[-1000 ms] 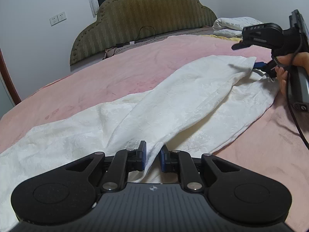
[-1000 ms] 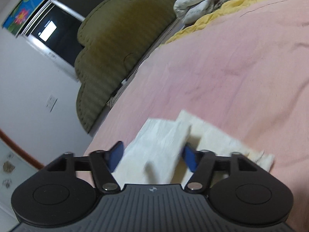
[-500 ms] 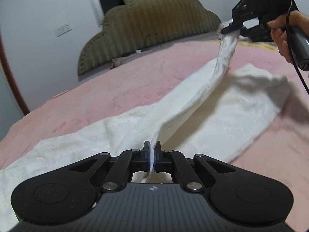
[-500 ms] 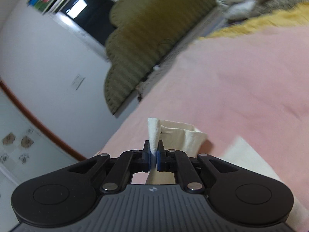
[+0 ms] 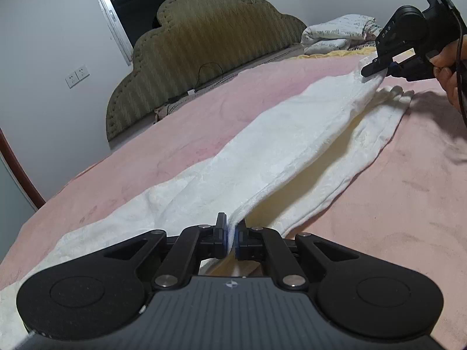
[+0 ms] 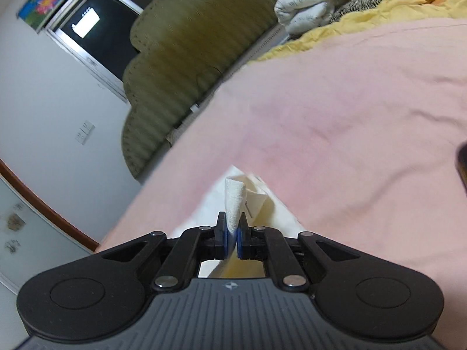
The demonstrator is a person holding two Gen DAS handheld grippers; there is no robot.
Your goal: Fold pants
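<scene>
Here the white pants lie along the pink bed below the olive headboard. The left gripper has its jaws clamped on one edge, the right gripper clamped on the far end, lifted off the bed.

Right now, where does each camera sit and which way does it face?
Left wrist: on the left gripper, looking along the pants to the right gripper and headboard.
Right wrist: on the right gripper, facing the headboard over the pink bed.
Shared: pants, bed, headboard; jaws shut on cloth.
</scene>
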